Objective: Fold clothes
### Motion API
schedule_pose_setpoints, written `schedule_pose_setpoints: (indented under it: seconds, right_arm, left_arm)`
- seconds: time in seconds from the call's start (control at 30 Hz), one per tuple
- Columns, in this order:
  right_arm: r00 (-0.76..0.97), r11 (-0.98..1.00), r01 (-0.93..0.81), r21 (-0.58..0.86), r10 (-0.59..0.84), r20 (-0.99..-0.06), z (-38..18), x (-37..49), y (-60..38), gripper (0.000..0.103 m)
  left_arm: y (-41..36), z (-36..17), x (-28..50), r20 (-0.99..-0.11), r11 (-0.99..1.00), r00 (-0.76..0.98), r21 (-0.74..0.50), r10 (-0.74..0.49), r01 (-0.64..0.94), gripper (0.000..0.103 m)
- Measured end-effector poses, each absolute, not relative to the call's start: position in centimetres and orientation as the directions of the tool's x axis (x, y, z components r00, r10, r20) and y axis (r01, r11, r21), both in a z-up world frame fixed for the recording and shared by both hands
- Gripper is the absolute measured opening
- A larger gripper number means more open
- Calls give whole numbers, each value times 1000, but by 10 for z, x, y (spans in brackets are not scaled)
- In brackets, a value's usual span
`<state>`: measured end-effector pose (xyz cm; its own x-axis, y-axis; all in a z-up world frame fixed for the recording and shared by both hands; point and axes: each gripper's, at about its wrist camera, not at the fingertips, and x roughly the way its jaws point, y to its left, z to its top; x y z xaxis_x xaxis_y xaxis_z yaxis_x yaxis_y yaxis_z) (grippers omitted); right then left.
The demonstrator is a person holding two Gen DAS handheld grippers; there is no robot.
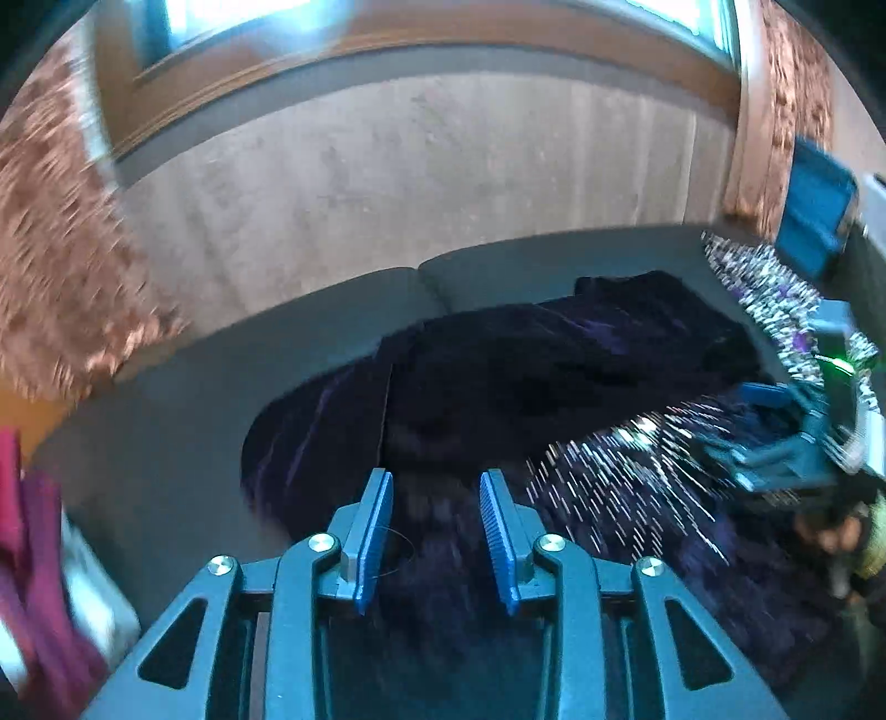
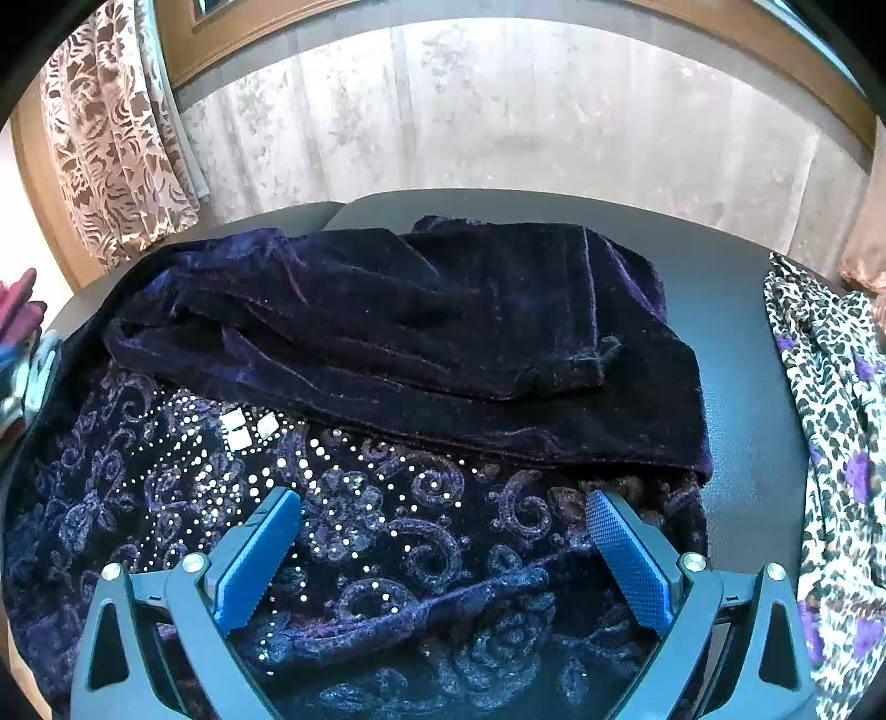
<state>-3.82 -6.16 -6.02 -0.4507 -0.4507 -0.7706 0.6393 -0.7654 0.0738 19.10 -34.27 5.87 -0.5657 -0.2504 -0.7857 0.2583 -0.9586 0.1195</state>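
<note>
Our right claw [image 2: 440,545] stood wide, ribbed blue pads [image 2: 628,559] empty over the velvet dress [image 2: 387,354], whose sequinned scrollwork lay under them. Our left claw [image 1: 434,531] was narrowly parted, holding nothing, above the same dark pile. The dress lay folded across the grey table [image 2: 742,343]; a leopard-print cloth [image 2: 830,421] draped its right edge.

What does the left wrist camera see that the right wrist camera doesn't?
Only the left wrist view shows the right gripper seen from the side over the sequins, a blue box and the window. Only the right wrist view shows the embroidered swirls sharply, between wide-open jaws. Both show the dark purple velvet garment, the grey table, the leopard-print cloth and the lace curtain.
</note>
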Motion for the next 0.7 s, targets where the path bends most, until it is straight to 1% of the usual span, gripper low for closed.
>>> schedule_pose_setpoints:
  seconds: [0.13,0.23,0.33,0.4,0.43,0.47,0.5,0.53,0.6,0.67,0.7]
  right_arm:
    - [-441,-763,636,113,-480,-758,-59,-36,-51,103]
    - [-440,-761,638,119,-486,-755,-59,-38,-48,103]
    - [-456,-765,639,80,-460,-762,-60,-34,-51,103]
    - [-459,-765,639,74,-457,-762,-61,-34,-52,103]
    - [-457,-765,639,79,-461,-761,-61,-34,-50,103]
    - [-455,-765,638,85,-465,-759,-61,-33,-50,103]
    - [-455,-765,638,88,-467,-758,-61,-33,-50,103]
    - [-455,-764,638,89,-468,-757,-62,-33,-50,103]
    - [-452,-760,643,93,-474,-755,-64,-35,-45,103]
    - [-452,-759,644,95,-478,-753,-64,-36,-41,103]
    - [-452,-759,644,96,-479,-753,-64,-36,-39,103]
  left_arm:
    - [-363,51,131,-830,-963,-503,140,-242,232,36]
    - [-380,39,99,-868,-977,-468,81,-166,196,36]
    - [-378,30,75,-896,-996,-441,15,-52,86,39]
    - [-371,21,57,-910,-1000,-413,18,-25,19,40]
    - [-371,16,51,-916,-1000,-402,17,-21,13,40]
    - [-371,11,45,-921,-1000,-388,13,-16,11,36]
    - [-372,7,41,-924,-1000,-383,-1,-4,12,26]
    - [-373,5,40,-924,-1000,-383,-21,13,16,23]
    - [-376,7,43,-909,-999,-415,-41,25,30,4]
    - [-388,16,51,-880,-994,-474,-60,8,94,0]
    - [-398,23,60,-863,-987,-505,-77,-3,138,0]
